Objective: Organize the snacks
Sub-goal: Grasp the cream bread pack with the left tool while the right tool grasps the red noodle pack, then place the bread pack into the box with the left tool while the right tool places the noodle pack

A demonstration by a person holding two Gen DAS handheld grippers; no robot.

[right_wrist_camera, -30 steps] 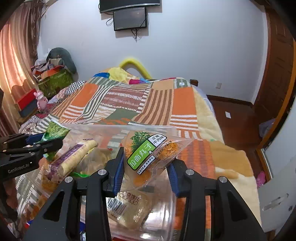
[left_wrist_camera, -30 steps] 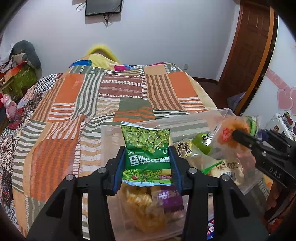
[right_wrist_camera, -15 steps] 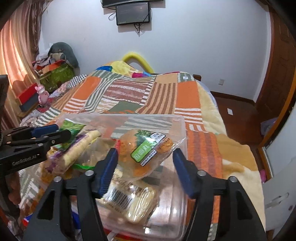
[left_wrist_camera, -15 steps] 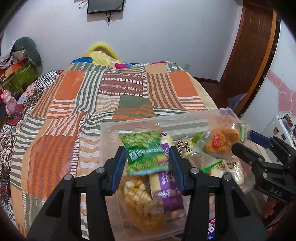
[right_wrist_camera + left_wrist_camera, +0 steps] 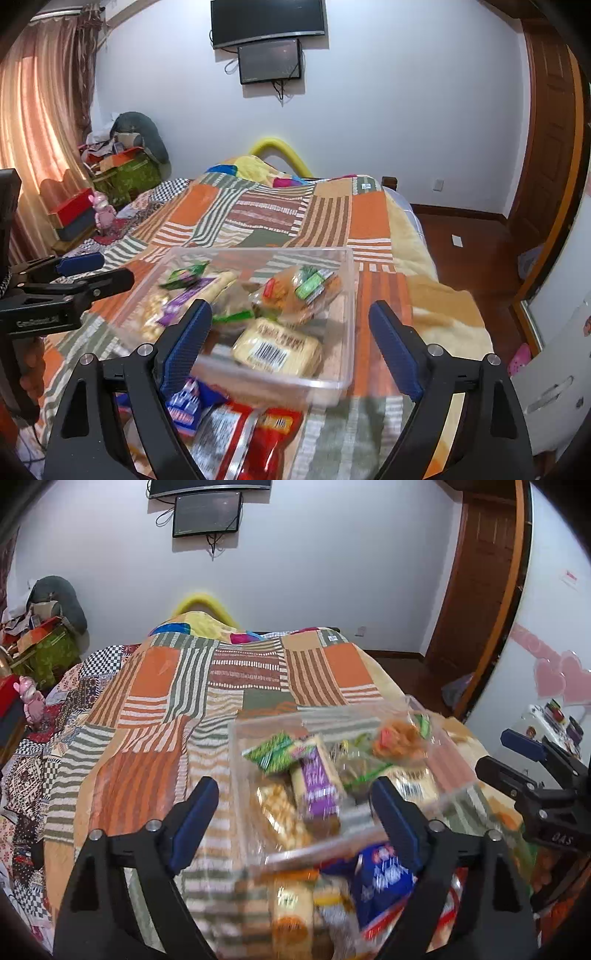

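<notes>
Both my left gripper and right gripper have wide, empty jaws. Several snacks lie in the clear bin; loose packets at the bottom wait.

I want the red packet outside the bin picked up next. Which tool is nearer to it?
Right. The right tool hangs open just above the red packet, which lies before the clear bin. The left tool, also open, sits farther off, over the bin's left side.
</notes>
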